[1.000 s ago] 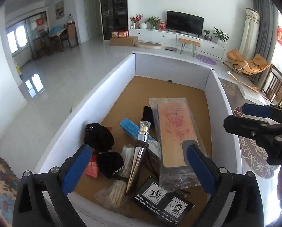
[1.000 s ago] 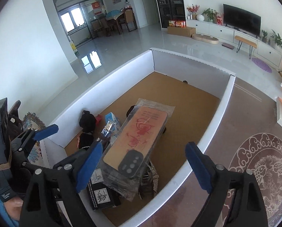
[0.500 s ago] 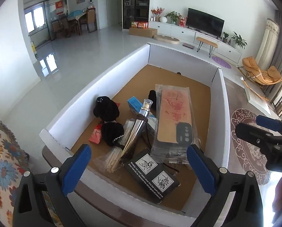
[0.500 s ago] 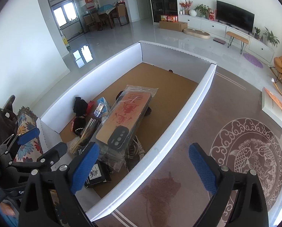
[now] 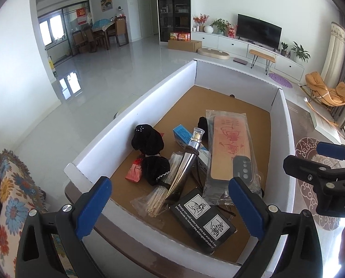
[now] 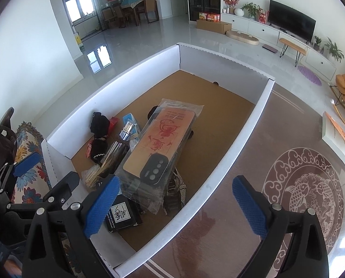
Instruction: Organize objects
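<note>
Both the left gripper (image 5: 170, 202) and right gripper (image 6: 175, 202) hover fingers apart and empty above the white box (image 6: 230, 162); next, descend squarely over the bagged phone case (image 6: 159, 141) lying on top of the pile inside.

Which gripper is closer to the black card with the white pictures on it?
Left. The left gripper hangs over the box's near end, above the black card. The right gripper sits off toward the box's right wall, partly over the table.
</note>
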A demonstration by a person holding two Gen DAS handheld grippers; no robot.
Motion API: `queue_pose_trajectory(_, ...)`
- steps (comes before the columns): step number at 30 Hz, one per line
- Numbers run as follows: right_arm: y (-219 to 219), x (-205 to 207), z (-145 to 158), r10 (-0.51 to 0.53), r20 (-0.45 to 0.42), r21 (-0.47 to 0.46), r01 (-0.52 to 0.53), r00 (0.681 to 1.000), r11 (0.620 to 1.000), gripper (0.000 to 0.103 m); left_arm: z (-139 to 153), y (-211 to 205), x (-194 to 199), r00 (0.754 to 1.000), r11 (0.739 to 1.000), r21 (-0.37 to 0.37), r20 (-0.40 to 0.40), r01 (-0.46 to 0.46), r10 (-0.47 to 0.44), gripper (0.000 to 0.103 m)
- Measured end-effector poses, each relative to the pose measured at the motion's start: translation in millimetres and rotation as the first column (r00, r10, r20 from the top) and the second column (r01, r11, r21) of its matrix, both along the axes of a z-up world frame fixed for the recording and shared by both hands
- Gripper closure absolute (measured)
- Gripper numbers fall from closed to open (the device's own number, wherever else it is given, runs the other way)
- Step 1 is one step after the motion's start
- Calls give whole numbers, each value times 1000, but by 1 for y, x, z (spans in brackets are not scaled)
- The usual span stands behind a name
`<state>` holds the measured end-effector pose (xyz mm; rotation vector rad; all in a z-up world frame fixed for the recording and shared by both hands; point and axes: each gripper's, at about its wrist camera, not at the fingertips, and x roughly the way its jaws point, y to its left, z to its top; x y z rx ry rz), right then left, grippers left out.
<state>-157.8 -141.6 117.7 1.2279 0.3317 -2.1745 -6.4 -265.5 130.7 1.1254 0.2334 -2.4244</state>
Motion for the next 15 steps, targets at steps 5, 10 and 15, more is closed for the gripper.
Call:
queue_pose_trajectory(5, -5, 0, -3, 8, 0, 13, -8, 1000, 1000, 5, 2, -5, -4, 1000, 1000, -8, -4, -10, 10, 0)
queue_pose_trajectory(10, -7, -1, -3, 9, 1, 17, -9, 1000, 1000, 5, 3, -11, -7, 1000, 1000, -9, -11, -23, 23, 0)
queue_pose_trajectory(15, -7, -1, -5, 5, 3, 21, -5, 1000, 1000, 5, 3, -11, -6, 999, 1000, -13, -24, -23, 23, 0)
